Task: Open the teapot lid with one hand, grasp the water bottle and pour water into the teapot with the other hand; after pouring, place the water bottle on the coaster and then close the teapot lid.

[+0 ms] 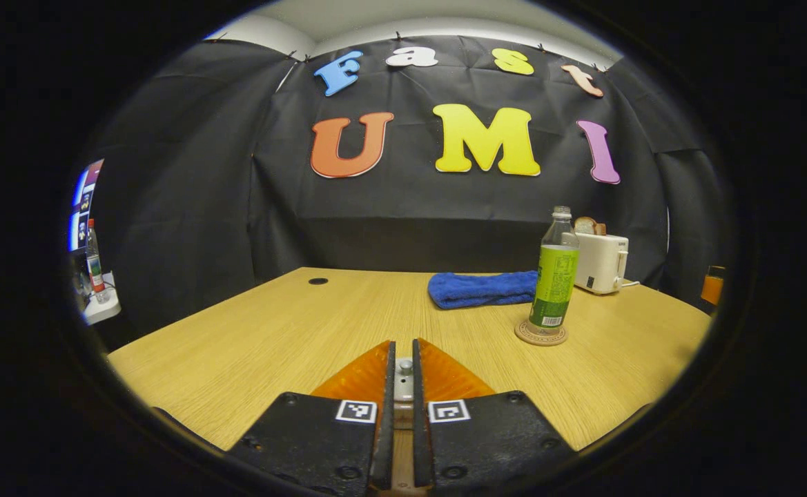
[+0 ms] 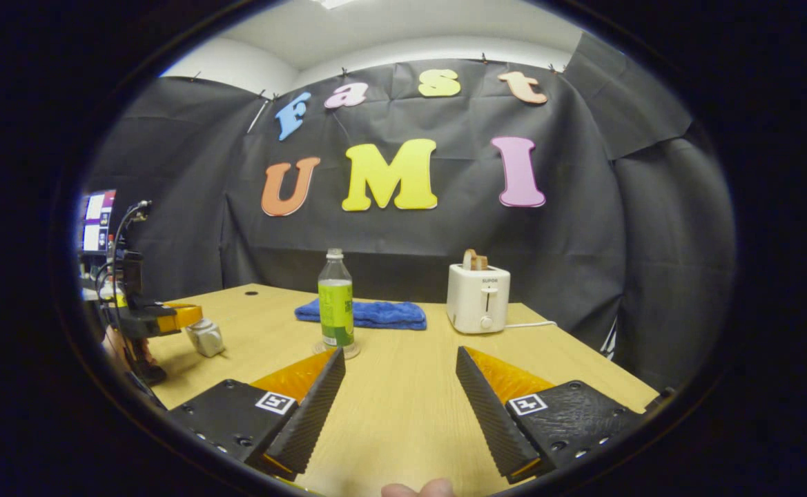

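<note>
Here the bottle [image 2: 335,298] stands upright, cap up, on the coaster [image 1: 541,333], ahead and left of the right gripper [image 2: 398,357], whose 2 fingers gape wide, empty. The left gripper [image 1: 403,351] is nearly closed on a small metal knob [image 1: 404,366], bottle ahead-right.
</note>
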`<action>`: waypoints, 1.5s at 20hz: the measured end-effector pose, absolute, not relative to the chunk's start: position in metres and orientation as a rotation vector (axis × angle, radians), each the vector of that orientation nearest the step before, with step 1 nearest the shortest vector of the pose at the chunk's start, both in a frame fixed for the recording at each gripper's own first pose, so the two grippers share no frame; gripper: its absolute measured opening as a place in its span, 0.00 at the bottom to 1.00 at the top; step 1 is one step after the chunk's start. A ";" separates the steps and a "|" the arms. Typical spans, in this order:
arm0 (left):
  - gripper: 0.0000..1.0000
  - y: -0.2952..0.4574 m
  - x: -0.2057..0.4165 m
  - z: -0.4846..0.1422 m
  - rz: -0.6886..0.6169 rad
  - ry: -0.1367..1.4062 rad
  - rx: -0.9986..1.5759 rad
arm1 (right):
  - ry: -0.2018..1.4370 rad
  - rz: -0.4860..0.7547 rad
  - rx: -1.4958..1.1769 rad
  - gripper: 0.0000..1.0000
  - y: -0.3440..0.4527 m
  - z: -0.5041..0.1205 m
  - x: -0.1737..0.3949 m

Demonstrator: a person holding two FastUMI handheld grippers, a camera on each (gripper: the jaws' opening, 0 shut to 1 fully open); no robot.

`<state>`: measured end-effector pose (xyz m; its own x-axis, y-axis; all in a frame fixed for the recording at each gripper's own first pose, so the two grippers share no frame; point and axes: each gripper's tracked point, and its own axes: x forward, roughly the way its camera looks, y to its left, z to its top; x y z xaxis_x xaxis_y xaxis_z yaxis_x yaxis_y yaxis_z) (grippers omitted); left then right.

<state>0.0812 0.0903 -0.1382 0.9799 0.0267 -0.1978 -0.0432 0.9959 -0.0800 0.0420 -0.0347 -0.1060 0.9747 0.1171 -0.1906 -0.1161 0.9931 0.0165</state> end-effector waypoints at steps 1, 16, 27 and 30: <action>0.36 0.092 0.080 -0.130 0.046 0.180 -0.071 | 0.190 0.116 0.011 0.98 -0.035 -0.106 0.041; 0.98 0.021 0.011 -0.006 0.022 0.039 -0.053 | 0.061 0.037 0.018 0.95 -0.033 -0.035 0.024; 0.99 0.002 -0.014 0.006 -0.026 0.016 -0.093 | 0.018 -0.019 -0.025 0.95 -0.015 -0.008 -0.003; 0.99 0.002 -0.014 0.006 -0.033 0.013 -0.084 | 0.017 -0.014 -0.038 0.96 -0.003 -0.007 -0.005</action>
